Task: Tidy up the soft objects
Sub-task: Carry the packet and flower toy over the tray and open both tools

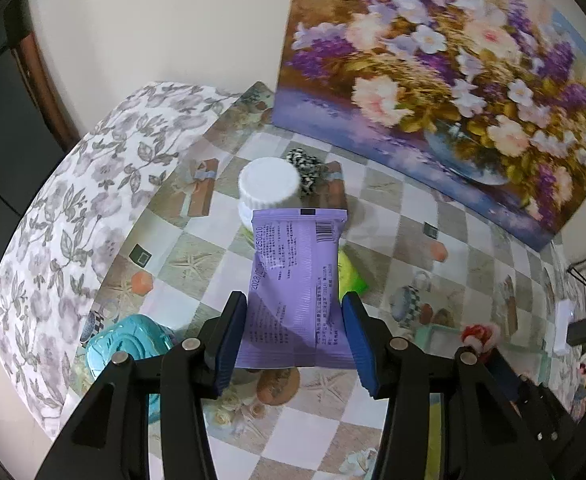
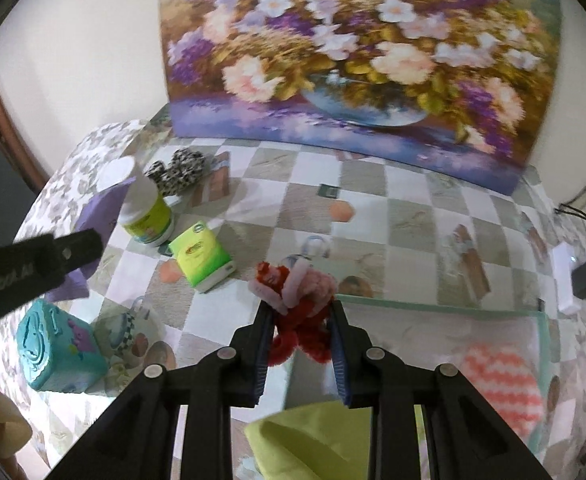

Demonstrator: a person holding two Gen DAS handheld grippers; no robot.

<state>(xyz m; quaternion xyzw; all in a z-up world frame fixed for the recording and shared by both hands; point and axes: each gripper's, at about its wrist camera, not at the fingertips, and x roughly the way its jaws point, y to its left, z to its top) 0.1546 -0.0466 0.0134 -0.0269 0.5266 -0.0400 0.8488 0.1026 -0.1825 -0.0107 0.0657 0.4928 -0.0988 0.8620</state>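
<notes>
Above the table (image 1: pixel 393 216), the left gripper (image 1: pixel 295 312) pinched a purple packet (image 1: pixel 297 280), while the right gripper (image 2: pixel 301 320) clamped a red-and-pink pipe-cleaner toy (image 2: pixel 297 292) near a tray (image 2: pixel 433 307).

Soft indoor light, fisheye-warped edges

White ribbed-cap plastic jar (image 1: pixel 268 186): lower body gone behind the purple foil wipes packet (image 1: pixel 297 276) in the left wrist view
Lime-green tissue pack (image 1: pixel 351 274): only a sliver peeks out past the packet's right edge there
Packet print: far too small to read
Yellow-green folded cloth (image 2: pixel 313 444): cut off by the bottom edge in the right wrist view
Pink-and-white chevron cloth (image 2: pixel 505 384): blurred behind the clear tray wall (image 2: pixel 433 307)
Floral painted canvas (image 2: pixel 357 52): top cropped, smeared
</notes>
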